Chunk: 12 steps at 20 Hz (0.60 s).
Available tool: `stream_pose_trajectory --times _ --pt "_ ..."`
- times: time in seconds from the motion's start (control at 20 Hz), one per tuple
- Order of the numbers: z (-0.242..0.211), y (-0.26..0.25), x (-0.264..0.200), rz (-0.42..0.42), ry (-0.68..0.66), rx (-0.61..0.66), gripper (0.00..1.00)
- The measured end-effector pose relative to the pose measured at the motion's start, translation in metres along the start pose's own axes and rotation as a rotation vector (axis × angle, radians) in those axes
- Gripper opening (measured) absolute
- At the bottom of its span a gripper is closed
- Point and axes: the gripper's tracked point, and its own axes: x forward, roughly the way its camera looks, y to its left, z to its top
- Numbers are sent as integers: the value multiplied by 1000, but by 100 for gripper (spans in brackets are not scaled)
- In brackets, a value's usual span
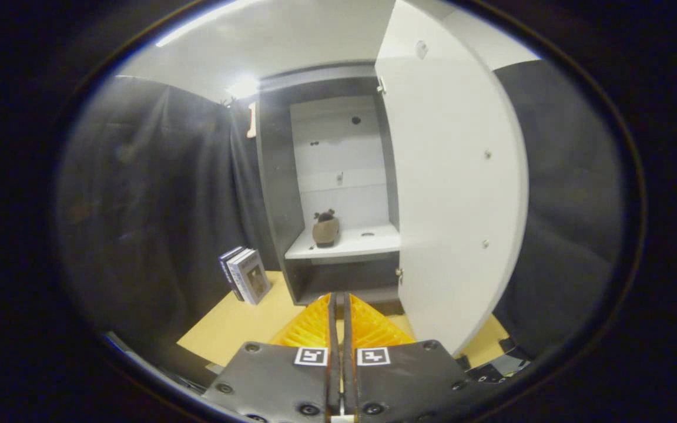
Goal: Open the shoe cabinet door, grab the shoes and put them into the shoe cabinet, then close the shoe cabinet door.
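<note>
cabinet: tall dark-grey shoe cabinet with white back panel, stands on the surface well beyond the tool, interior open to view, a few small holes in the back panel
door: flat white cabinet door, swung wide open on the right side of the cabinet, inner face showing small screw heads, hinges on its cabinet-side edge
surface: pale yellow wooden surface, carries cabinet and books
shelf: white shelf board inside the cabinet, dark empty compartment under it
books: small upright stack of books with dark spines, left of the cabinet base, leaning slightly
shoe: small brown fuzzy shoe, sits on the left part of the shelf, dark tuft on top
tool: tool, fingers closed together, nothing between them, pointing at the cabinet base
</note>
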Motion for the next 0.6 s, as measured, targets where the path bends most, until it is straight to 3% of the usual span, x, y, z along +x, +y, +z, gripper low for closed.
stream_pose_trajectory --times 0.2,0.6 --pt "-18 -1 -3 -46 65 14 37" --pt "-67 -8 -9 -128 247 23 69"
